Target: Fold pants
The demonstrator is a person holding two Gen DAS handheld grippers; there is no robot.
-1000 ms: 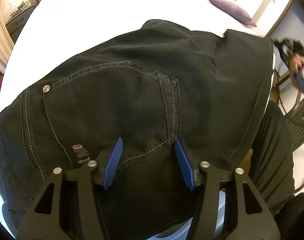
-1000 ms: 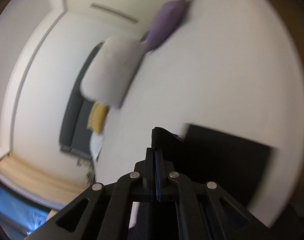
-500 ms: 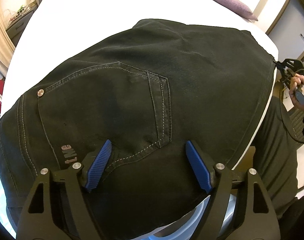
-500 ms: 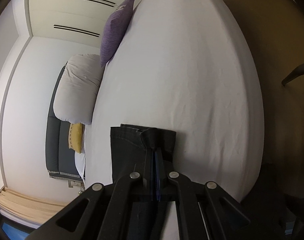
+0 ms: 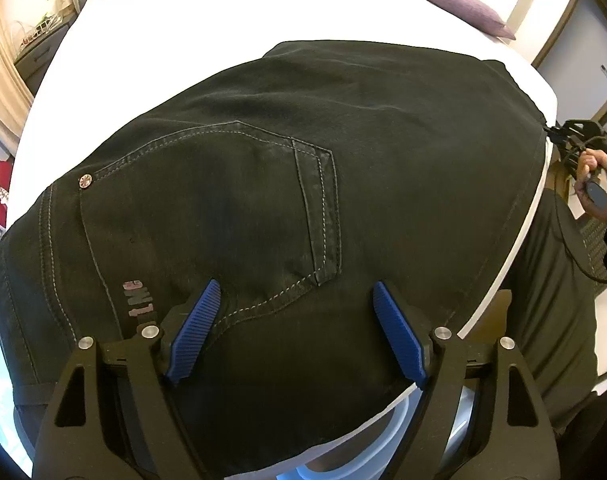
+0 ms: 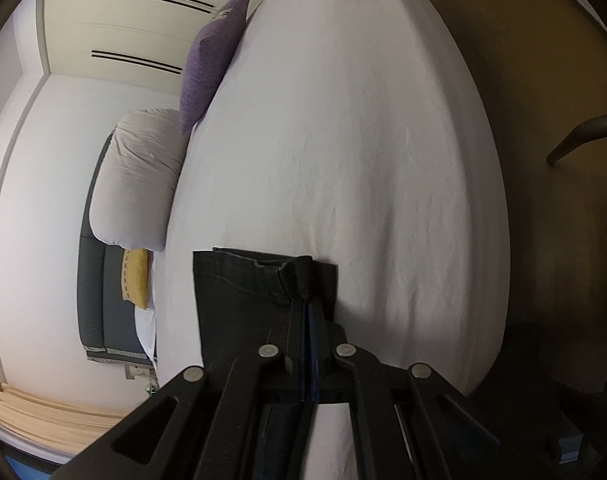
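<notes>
Black pants [image 5: 287, 184] lie spread across the white bed [image 5: 191, 32], back pocket up, with grey stitching and a small rivet. My left gripper [image 5: 295, 320] is open, its blue pads wide apart just above the cloth below the pocket, holding nothing. My right gripper [image 6: 305, 304] is shut on a bunched corner of the pants [image 6: 259, 292] at the bed's side edge. It also shows small at the far right of the left wrist view [image 5: 575, 136], held in a hand.
A purple cushion [image 6: 211, 68] and a grey pillow [image 6: 139, 176] sit at the head of the bed [image 6: 343, 140]. A yellow cushion [image 6: 135, 280] lies beyond. A chair leg [image 6: 579, 136] stands beside the bed. A pale blue basket rim [image 5: 383, 440] is below the left gripper.
My left gripper opened wider. The right gripper pulled the held pants corner outward to the bed's edge, flattening the fabric; its view steadied from blurred to still.
</notes>
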